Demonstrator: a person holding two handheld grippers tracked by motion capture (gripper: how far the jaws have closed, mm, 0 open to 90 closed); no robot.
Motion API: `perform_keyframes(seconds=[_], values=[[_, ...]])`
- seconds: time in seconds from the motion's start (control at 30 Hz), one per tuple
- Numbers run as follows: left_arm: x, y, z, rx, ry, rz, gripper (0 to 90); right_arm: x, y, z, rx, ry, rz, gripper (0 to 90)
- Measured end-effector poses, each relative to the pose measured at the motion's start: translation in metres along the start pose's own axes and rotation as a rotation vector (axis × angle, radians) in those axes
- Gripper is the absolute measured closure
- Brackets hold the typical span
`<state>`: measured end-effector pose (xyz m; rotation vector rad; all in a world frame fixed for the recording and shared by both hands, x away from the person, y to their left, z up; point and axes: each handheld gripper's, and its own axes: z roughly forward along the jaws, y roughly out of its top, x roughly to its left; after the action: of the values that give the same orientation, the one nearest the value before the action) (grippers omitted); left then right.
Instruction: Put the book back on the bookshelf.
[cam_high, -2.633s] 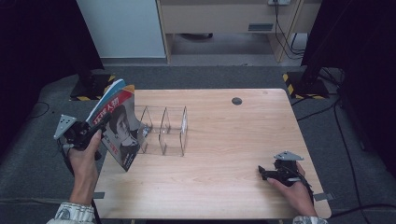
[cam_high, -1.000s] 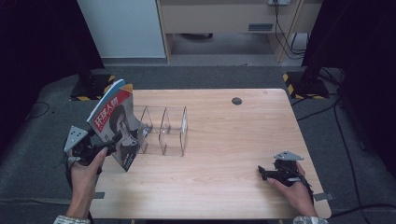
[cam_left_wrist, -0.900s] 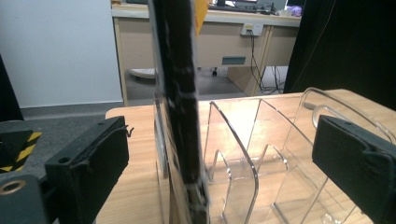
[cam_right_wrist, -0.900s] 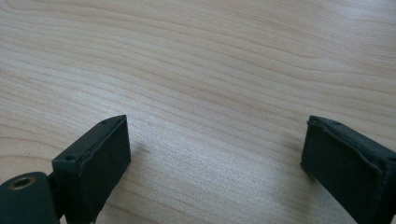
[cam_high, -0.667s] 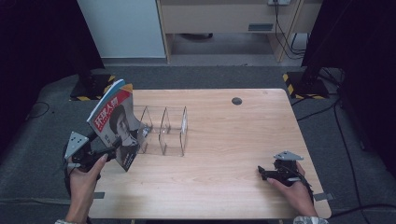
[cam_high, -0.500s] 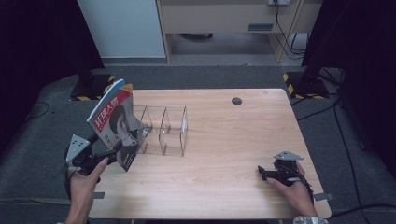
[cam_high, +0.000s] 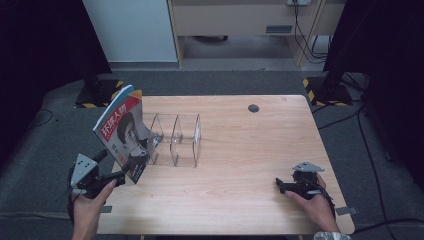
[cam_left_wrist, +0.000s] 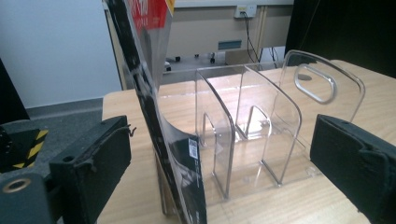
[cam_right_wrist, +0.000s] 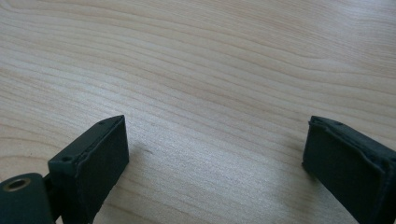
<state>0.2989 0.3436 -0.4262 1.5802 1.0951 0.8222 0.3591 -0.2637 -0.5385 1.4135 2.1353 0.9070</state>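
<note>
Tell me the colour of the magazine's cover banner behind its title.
Red, with white title characters, on the magazine leaning in the clear file rack. The high view shows it best.

You can see white characters on the magazine (cam_high: 122, 131) cover's red band; too small to read.

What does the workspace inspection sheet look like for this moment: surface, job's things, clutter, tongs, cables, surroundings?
Surface: wooden table, light grain, with a round dark grommet near the far edge.
Job's things: a magazine stands tilted at the left end of a clear acrylic divider rack; the other slots look empty.
Clutter: nothing seen.
Tongs: left tongs open, jaws either side of the magazine's lower edge without touching it; right tongs open, resting low over bare wood at the near right.
Cables: black cables run across the floor right of the table.
Surroundings: grey floor, white panel, wooden cabinet, dark curtains at the sides.
</note>
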Motion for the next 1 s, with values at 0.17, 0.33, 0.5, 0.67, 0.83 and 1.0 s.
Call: perform_keyframes(seconds=[0.17,0.33,0.5,0.67,0.83,1.0], values=[[-0.005,-0.008,-0.011,0.006,-0.007,0.005,5.1,0.000,0.000,0.000,-0.001,0.001,0.000,7.1],[-0.013,-0.012,-0.021,0.013,-0.033,0.031,5.8,0.000,0.000,0.000,0.000,0.004,0.001,7.0],[-0.026,-0.010,-0.020,0.022,-0.076,0.063,5.6,0.000,0.000,0.000,0.000,0.002,0.000,7.0],[-0.040,-0.009,-0.006,0.054,-0.120,0.089,5.1,0.001,0.000,0.000,-0.001,0.002,0.002,7.0],[-0.050,-0.011,0.016,0.096,-0.150,0.091,4.6,0.001,0.000,0.000,-0.001,0.002,0.002,7.0],[-0.056,-0.012,0.032,0.124,-0.183,0.086,4.6,0.000,0.000,0.000,0.000,0.001,0.000,7.0]])
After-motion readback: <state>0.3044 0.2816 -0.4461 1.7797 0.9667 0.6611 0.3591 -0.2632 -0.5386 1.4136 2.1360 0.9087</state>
